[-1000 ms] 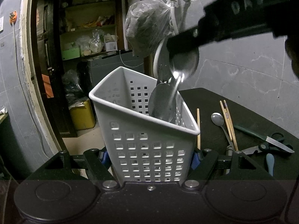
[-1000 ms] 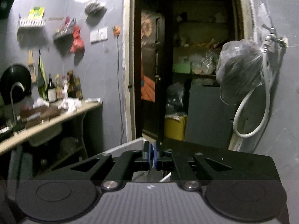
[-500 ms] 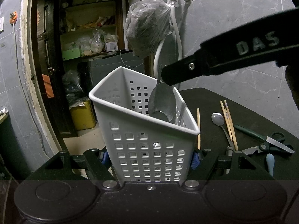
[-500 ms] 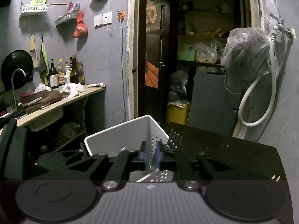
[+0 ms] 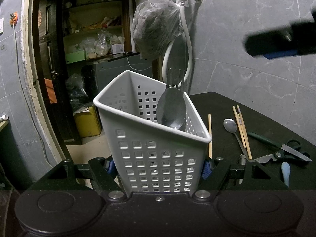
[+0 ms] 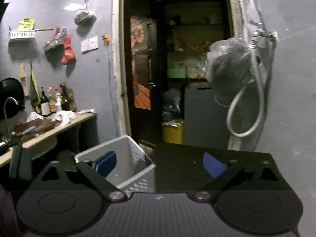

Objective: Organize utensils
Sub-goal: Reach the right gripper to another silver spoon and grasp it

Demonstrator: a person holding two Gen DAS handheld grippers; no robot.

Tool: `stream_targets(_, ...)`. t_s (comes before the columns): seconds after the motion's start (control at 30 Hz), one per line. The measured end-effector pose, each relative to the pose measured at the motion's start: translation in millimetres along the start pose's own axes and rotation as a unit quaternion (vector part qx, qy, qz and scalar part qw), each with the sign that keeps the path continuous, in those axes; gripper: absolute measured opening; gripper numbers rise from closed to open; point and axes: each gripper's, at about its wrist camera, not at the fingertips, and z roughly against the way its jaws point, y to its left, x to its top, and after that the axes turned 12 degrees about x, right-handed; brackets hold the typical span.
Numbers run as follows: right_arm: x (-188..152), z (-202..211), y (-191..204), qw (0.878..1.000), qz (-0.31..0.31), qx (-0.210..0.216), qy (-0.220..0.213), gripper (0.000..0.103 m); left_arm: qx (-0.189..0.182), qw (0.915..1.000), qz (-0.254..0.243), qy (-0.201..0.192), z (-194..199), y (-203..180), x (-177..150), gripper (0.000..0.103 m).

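Note:
My left gripper (image 5: 158, 165) is shut on a white perforated utensil basket (image 5: 150, 130) and holds it by its sides. A large dark spoon (image 5: 171, 109) and a fork (image 5: 173, 76) stand in the basket, leaning on its right wall. My right gripper (image 6: 160, 163) is open and empty, above and to the right of the basket (image 6: 126, 158); in the left wrist view it shows blurred at the upper right (image 5: 280, 41). On the black table (image 5: 223, 106) lie a steel spoon (image 5: 231, 127), wooden chopsticks (image 5: 242, 128), a single chopstick (image 5: 209, 134) and scissors (image 5: 284, 152).
A green-handled knife (image 5: 262, 139) and a pale blue handle (image 5: 285, 172) lie near the scissors. A plastic bag (image 5: 158, 27) and a white hose (image 5: 187, 45) hang from a wall tap behind the basket. A doorway with shelves opens at the left.
My right gripper carried the spoon into the basket, opened and let it go. It has pulled back up and to the right. The basket stayed in my left gripper.

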Motion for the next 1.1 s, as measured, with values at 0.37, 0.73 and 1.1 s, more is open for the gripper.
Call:
stream_targets(0.37,-37,12,-40,0.995,-0.045,-0.054,0.066,0.103,0.000,1.0000,0.001,0.004,-1,1,-1,0.077)
stream_targets(0.73,-57,-23,-88,0.991,-0.037,-0.023,0.130,0.103,0.008,0.9999,0.004,0.011,0,1,-1,0.077)
stream_targets(1.1,-65,-70,-164,0.991,-0.085,-0.004,0.108,0.103,0.031,0.9993,0.014,0.017,4,-6,2,0.077)
